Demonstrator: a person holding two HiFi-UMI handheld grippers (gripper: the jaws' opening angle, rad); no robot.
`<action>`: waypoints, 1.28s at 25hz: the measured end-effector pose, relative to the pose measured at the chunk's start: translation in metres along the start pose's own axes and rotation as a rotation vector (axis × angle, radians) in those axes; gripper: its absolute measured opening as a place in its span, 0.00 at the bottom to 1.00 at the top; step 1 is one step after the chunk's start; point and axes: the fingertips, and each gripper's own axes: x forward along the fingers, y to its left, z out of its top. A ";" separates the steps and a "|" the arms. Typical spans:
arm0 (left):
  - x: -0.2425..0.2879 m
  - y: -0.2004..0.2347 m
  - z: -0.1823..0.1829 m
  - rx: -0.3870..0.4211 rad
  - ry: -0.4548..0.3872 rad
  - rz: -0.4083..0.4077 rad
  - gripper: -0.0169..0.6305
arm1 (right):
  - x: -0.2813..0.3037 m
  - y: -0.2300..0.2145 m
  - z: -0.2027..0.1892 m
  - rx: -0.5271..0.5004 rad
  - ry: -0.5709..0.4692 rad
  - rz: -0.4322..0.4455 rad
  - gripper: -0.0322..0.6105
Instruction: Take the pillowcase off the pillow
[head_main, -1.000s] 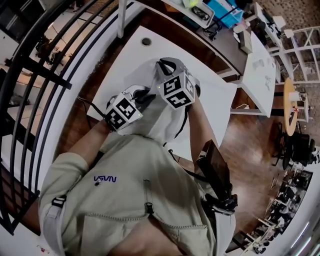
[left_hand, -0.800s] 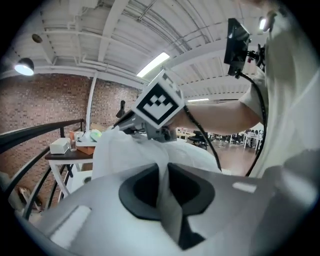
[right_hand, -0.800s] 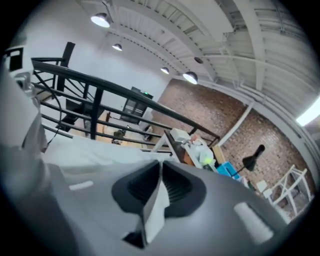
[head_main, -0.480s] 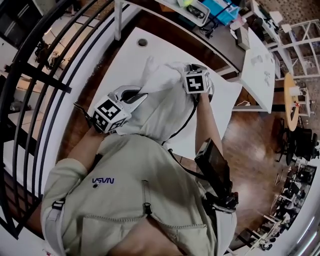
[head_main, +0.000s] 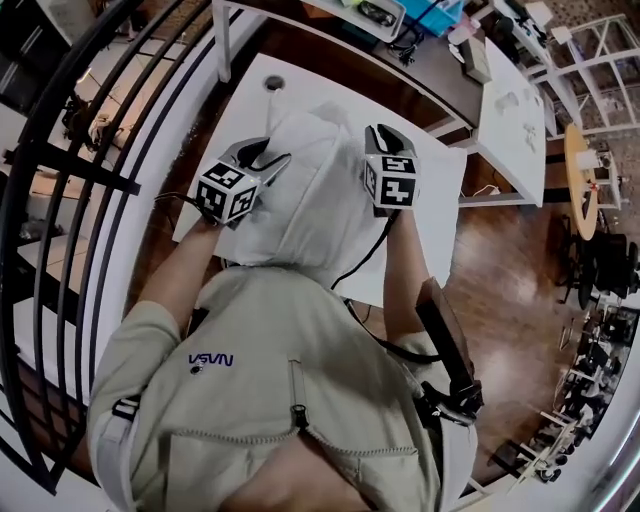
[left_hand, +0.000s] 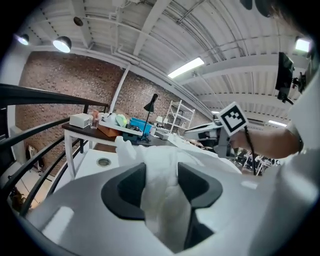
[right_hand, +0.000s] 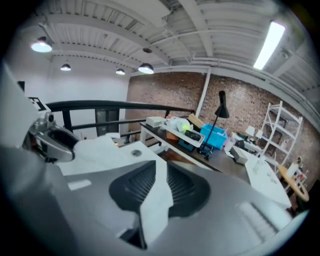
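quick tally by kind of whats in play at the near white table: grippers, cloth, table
grippers: 2 (left gripper, right gripper; both sets of jaws have just been opening, with cloth between them)
pillowcase: 1
white table: 1
total: 4

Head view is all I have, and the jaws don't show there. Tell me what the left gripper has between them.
Observer: The left gripper has a thick bunch of white cloth between its jaws, which stand apart and have just been opening.
Operator: Now the right one.
Observer: The right gripper has a thin fold of the same cloth between its jaws, and those have just been opening too.
Operator: Name something beyond the table that I can't see.
Observer: A black lamp stands on the dark desk behind it.
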 end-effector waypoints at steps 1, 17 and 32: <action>-0.004 0.003 0.004 -0.002 -0.012 0.003 0.30 | -0.013 0.006 0.004 0.021 -0.026 0.001 0.16; -0.078 -0.069 -0.044 0.074 0.055 -0.106 0.34 | -0.128 0.122 -0.059 0.139 -0.027 -0.033 0.16; -0.126 -0.105 -0.127 0.076 0.188 0.213 0.40 | -0.163 0.217 -0.117 -0.019 -0.014 0.293 0.21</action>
